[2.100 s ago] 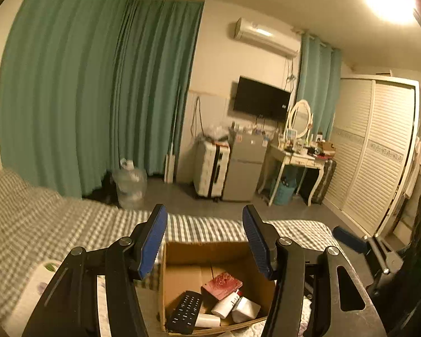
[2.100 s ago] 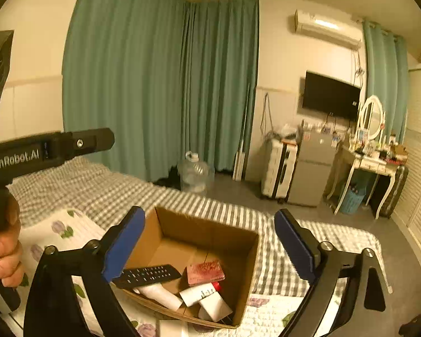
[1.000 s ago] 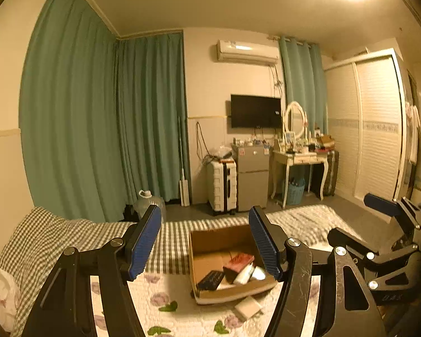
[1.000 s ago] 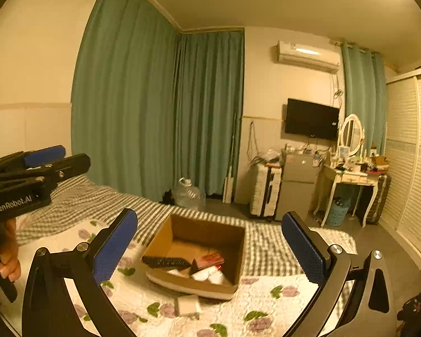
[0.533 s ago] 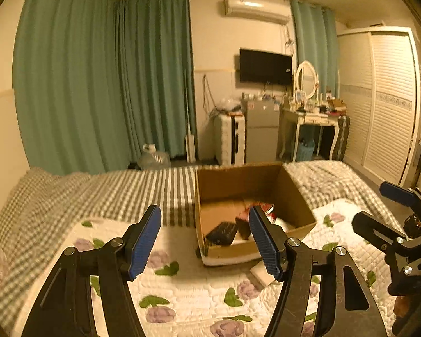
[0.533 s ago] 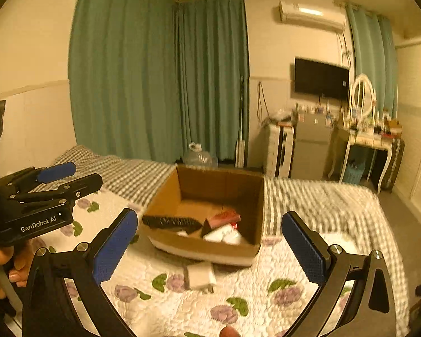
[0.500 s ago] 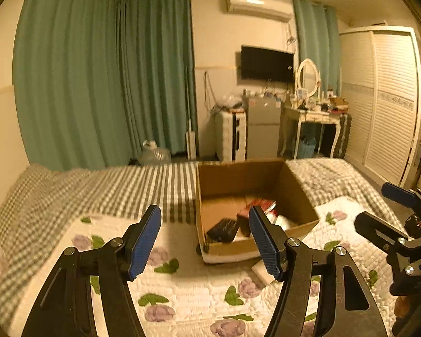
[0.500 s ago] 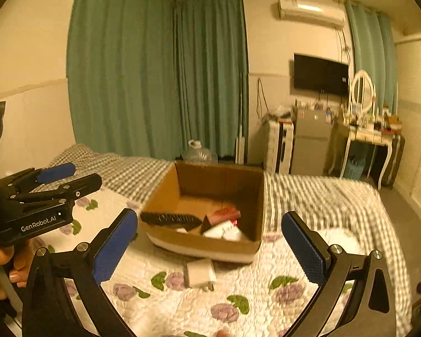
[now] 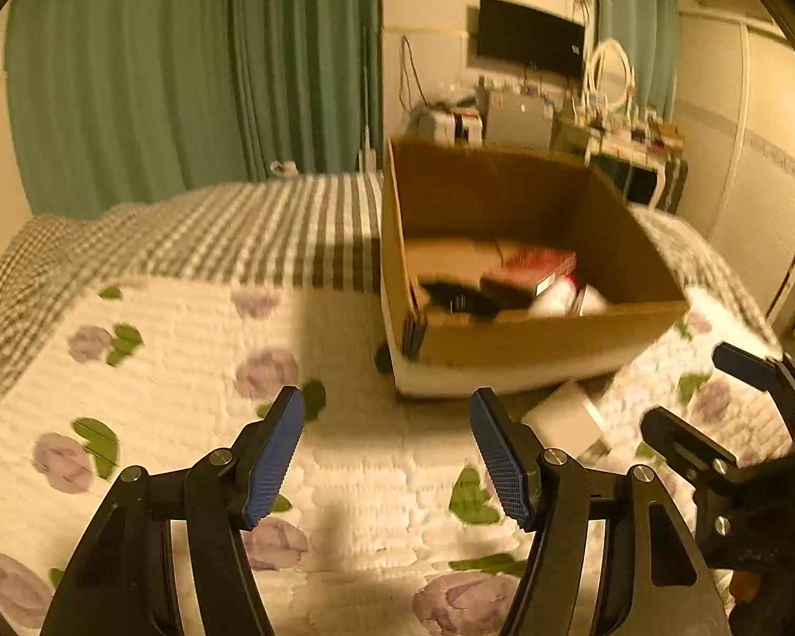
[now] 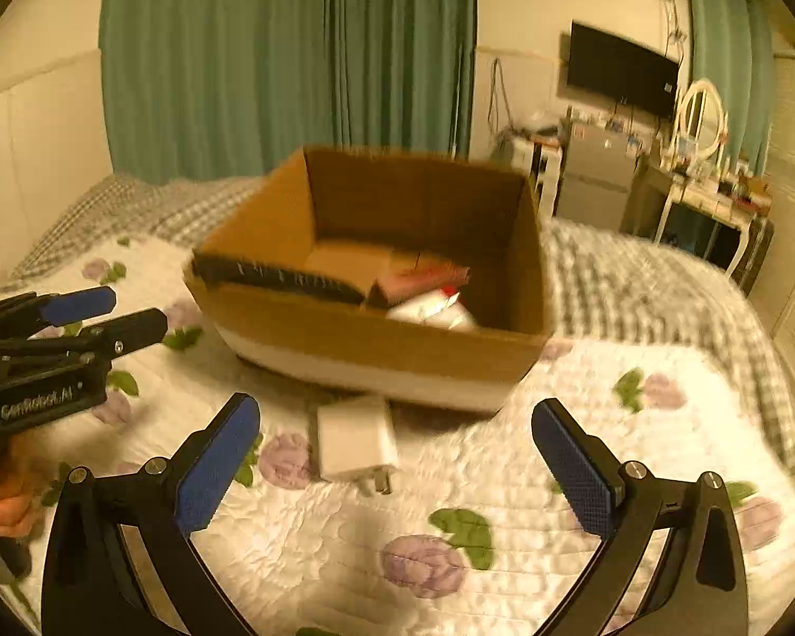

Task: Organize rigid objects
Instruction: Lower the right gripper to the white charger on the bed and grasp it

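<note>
Lining up on white charger (image 10: 356, 441) at 12 — my right gripper (image 10: 396, 469) wide, empty; next: lower, pinch, box (image 10: 376, 342).

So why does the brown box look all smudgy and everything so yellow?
Left wrist view: the brown cardboard box is smeared by motion blur, under warm yellow light. Right wrist view: the box is also blurred, and the small white charger block is a bit clearer.

both wrist views low over bed, facing cardboard box (image 9: 530, 342) (image 10: 376, 342) (shared), right nearer white charger (image 10: 356, 442).
</note>
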### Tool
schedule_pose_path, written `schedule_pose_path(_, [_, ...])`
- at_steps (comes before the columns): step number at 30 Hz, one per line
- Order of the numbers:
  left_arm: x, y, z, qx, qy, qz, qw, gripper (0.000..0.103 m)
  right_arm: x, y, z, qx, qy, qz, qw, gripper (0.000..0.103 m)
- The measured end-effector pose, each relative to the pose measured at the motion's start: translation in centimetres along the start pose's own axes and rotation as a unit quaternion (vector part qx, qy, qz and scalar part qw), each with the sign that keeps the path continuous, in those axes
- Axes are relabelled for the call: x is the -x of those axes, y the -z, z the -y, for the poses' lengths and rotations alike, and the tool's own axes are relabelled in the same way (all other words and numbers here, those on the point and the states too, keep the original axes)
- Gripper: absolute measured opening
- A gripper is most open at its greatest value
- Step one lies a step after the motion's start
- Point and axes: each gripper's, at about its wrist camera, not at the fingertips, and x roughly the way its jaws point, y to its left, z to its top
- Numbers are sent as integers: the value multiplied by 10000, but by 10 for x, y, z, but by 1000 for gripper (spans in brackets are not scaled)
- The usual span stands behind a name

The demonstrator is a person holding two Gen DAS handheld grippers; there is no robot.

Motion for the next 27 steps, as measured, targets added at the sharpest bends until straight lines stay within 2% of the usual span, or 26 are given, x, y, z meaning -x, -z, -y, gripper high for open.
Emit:
schedule_pose_path(7, [-32, 10, -2, 85, 124, -457, 9988, 66, -52, 14, -5, 119, -62, -602, 9981, 103])
schedule_pose_path(11, [-49, 19, -2, 122, 112, -705, 9974, 66, -84, 27, -12, 350, 52, -962, 9947, 102])
schedule_pose_path(13, [-55, 22, -2, 137, 98, -751, 9970, 65, -96, 31, -17, 478, 84, -1133, 9924, 93])
schedule_pose_path(15, [-61, 26, -3, 173, 103, -801, 9966, 65, -102, 33, -22, 632, 160, -1184, 9908, 89])
schedule_pose_path(17, [-67, 28, -4, 188, 126, -904, 9956, 58, -106, 34, -25, 730, 225, -1174, 9901, 85])
schedule_pose_path(19, [-71, 31, -3, 169, 125, -974, 9950, 39, -108, 34, -29, 840, 286, -1169, 9892, 72])
schedule_pose_path(20, [-71, 30, -2, 150, 136, -995, 9948, 38, -110, 34, -31, 899, 314, -1168, 9886, 68])
schedule_pose_path(22, [-70, 31, -2, 128, 173, -985, 9949, 35, -111, 35, -35, 1011, 386, -1160, 9873, 52])
schedule_pose_path(27, [-66, 31, -3, 190, 188, -980, 9948, 32, -106, 38, -41, 1063, 382, -1090, 9876, 50])
